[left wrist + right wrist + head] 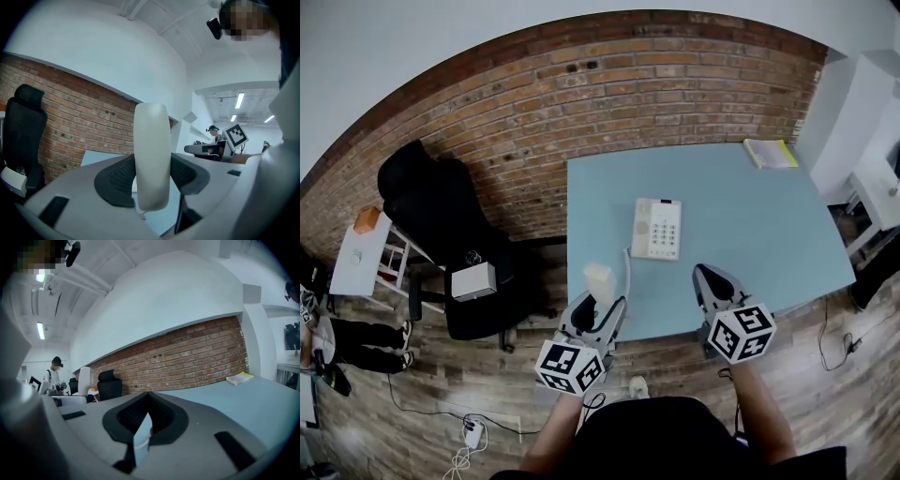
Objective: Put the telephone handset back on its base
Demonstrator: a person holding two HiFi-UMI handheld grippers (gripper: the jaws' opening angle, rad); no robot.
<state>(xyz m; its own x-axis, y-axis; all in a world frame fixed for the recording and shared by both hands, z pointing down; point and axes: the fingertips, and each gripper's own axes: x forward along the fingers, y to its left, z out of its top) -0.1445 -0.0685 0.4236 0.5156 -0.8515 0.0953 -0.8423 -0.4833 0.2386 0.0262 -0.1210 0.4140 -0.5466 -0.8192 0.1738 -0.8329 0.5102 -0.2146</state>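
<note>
Left gripper (602, 306) is clamping its fingers (117, 180) on the handset (599, 279), upright over the blue counter's (741, 216) near edge. Right gripper (705, 274) is hovering clenched and empty. Base (657, 228) is lying mid-counter, with the brick wall (581, 122) behind.

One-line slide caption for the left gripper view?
Left gripper closed on the white handset, blue table and brick wall beyond.

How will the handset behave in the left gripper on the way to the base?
The handset looks like smooth rounded plastic, so it may pivot or slip between the left gripper pads. Likely stiff and light. Its cord to the base may tug as it moves.
</note>
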